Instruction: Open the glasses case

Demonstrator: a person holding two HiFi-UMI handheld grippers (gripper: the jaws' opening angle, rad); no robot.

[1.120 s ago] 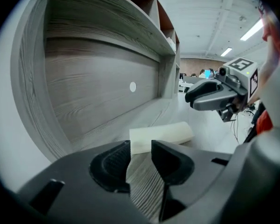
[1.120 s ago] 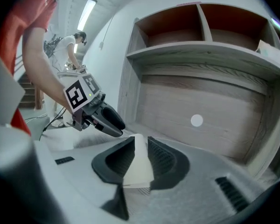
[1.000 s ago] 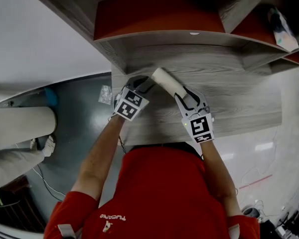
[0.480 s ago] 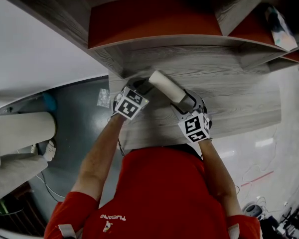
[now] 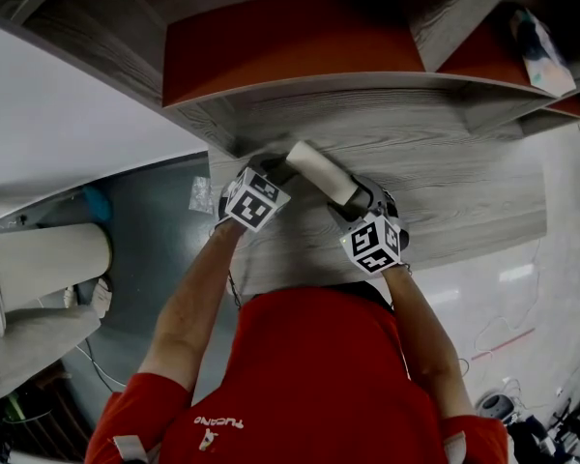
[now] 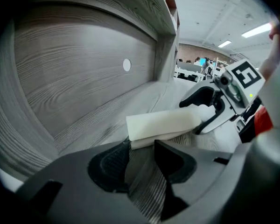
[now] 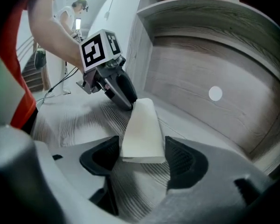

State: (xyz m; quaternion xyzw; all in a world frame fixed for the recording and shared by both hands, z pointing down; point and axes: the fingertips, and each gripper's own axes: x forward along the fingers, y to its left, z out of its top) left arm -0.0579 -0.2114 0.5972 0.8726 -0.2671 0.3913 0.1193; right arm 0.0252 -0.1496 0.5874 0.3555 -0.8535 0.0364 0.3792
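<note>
A cream glasses case [image 5: 319, 171] lies closed on the grey wooden desk [image 5: 445, 191], slanting from upper left to lower right. My left gripper [image 5: 275, 168] stands at its left end. Its jaws have just been opening and are open, with the case's end [image 6: 142, 130] right at their tips and not pressed. My right gripper [image 5: 354, 197] is at the other end. Its jaws have just been opening too, and the case's end [image 7: 142, 141] sits between the pads with a narrow gap on each side. Each gripper view also shows the other gripper [image 6: 206, 111] [image 7: 126, 101] at the far end.
A shelf unit with a red back panel [image 5: 290, 32] rises right behind the case, and its grey upright [image 5: 217, 124] stands close to the left gripper. A small white disc [image 7: 215, 94] marks the back wall. A pale object [image 5: 539, 48] lies on the right shelf. A person [image 7: 71, 13] stands far off.
The right gripper has slid a little left and sunk toward the desk along the case's end. The left gripper has hardly moved.
</note>
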